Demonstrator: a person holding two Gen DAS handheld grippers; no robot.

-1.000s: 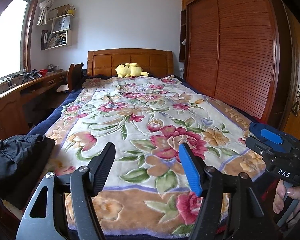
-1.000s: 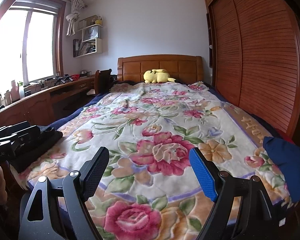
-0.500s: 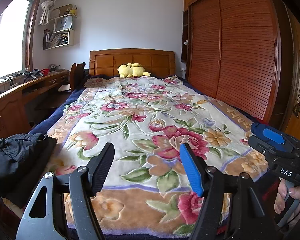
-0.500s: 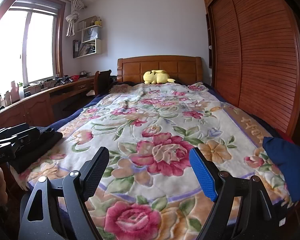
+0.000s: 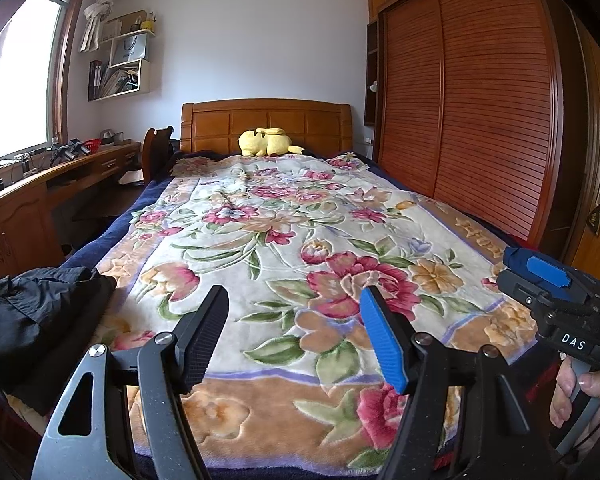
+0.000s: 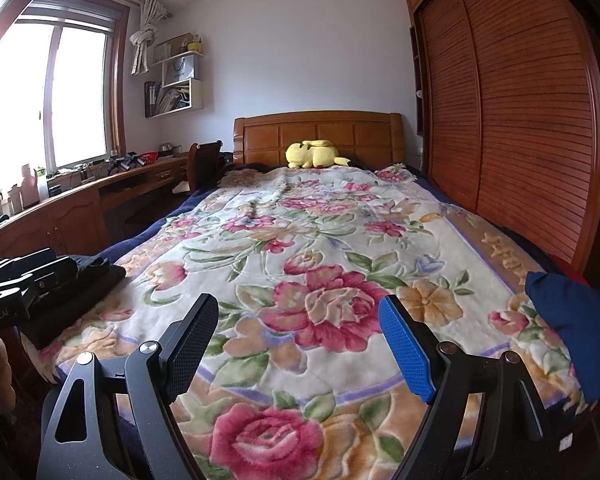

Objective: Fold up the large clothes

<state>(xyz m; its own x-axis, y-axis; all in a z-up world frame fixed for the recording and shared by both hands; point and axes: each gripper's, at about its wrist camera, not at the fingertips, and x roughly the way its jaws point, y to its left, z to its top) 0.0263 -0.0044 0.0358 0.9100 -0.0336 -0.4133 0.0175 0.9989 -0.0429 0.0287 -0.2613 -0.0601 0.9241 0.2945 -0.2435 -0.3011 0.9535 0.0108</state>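
— While both hands hover at the foot of the bed (image 5: 236, 360), where is the garment?

— I see a dark garment (image 5: 36, 316) bunched on the bed's near left corner, left of my left gripper (image 5: 294, 334), which is nearer than my right gripper (image 6: 298, 342).

— And your fingers?

— Both pairs are spread and hold nothing. I cannot tell the garment's long axis. I judge my left should reach first.
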